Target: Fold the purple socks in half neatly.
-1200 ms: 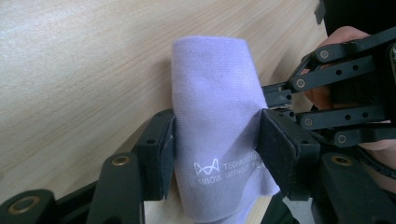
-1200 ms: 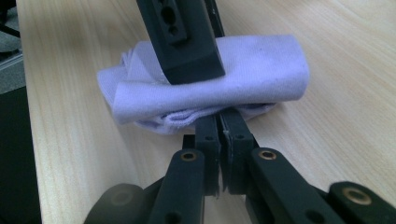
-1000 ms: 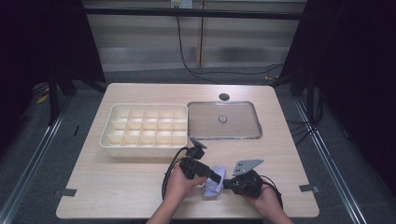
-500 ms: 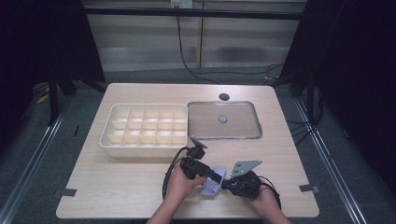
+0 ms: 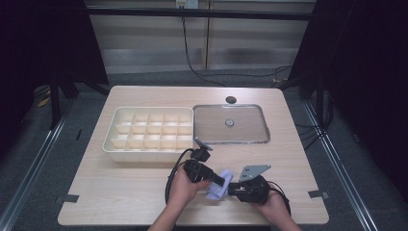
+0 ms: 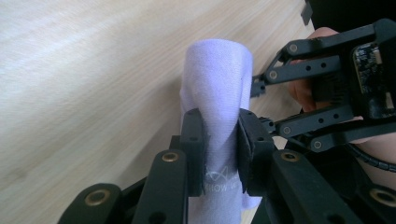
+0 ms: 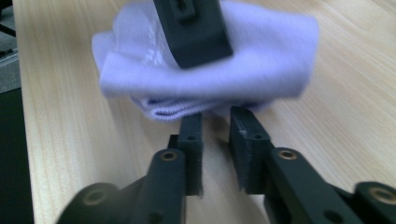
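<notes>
High view: a wooden worktop (image 5: 144, 187) carried a cream compartment tray (image 5: 150, 133) at centre left of the frame and, touching its right side, a flat metal lid (image 5: 231, 124) with a small central knob. A dark round grommet (image 5: 231, 100) lay just above the lid. In the lower centre of the frame, two hands met over a folded pale lilac cloth (image 5: 219, 183). The left tongs (image 5: 219, 181) came in from the left, and the right tongs (image 5: 230, 191), topped by a grey three-cornered plate, came in from the right.

Left gripper view: the left tongs (image 6: 219, 140) were pinching the cloth (image 6: 217, 84), which stood as an upright fold in the middle of the frame, with faint printed lettering between the jaws. The right tongs appeared at the right of the frame, just beside the cloth.

Right gripper view: the right tongs (image 7: 215, 122) stood slightly parted with bare wood in the gap. Their tips lay at the lower edge of the bunched cloth (image 7: 252, 70); whether they touched it could not be told. A black jaw of the left tongs (image 7: 192, 30) pressed on the cloth from the top of the frame.
</notes>
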Available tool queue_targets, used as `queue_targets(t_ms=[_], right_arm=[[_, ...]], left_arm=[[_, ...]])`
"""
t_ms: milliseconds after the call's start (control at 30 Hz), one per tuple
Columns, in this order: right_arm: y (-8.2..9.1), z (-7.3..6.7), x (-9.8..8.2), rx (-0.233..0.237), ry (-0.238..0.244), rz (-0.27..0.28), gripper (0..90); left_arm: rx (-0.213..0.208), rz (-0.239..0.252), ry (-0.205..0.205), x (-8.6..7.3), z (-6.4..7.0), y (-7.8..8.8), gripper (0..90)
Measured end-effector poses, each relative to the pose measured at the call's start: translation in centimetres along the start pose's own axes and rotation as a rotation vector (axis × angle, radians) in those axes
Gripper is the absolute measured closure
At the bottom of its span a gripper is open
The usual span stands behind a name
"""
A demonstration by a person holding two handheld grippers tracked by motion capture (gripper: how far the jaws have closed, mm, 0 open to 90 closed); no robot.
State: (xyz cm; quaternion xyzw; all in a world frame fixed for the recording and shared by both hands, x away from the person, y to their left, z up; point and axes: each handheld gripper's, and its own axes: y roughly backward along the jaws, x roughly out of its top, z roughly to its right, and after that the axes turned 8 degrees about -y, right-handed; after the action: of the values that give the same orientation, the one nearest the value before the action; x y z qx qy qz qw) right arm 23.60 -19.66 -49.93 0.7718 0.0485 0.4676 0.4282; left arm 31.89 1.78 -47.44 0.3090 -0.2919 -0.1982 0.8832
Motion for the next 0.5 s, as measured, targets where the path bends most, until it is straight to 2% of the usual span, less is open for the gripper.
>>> queue_targets(t_ms=[167,300,367,400,500], right_arm=[[0.6,0.6,-0.3,-0.009,-0.03,0.023,56.7],[1.1,1.1,-0.6,-0.042,-0.047,0.044,43.1],[1.2,1.4,-0.7,-0.054,-0.049,0.048,39.5],[1.3,1.6,-0.8,-0.059,-0.054,0.049,38.0],[1.7,2.2,-1.0,-0.076,-0.063,0.056,33.7]], left_arm=[[0.018,0.0,-0.006,0.0,-0.3,0.8,74.8],[0.018,0.003,0.005,0.0,-0.3,1.2,74.7],[0.036,-0.009,-0.011,0.0,-0.4,1.4,74.6],[0.037,-0.005,-0.003,0.0,-0.4,1.5,74.6],[0.061,-0.011,-0.015,0.0,-0.4,1.9,74.6]])
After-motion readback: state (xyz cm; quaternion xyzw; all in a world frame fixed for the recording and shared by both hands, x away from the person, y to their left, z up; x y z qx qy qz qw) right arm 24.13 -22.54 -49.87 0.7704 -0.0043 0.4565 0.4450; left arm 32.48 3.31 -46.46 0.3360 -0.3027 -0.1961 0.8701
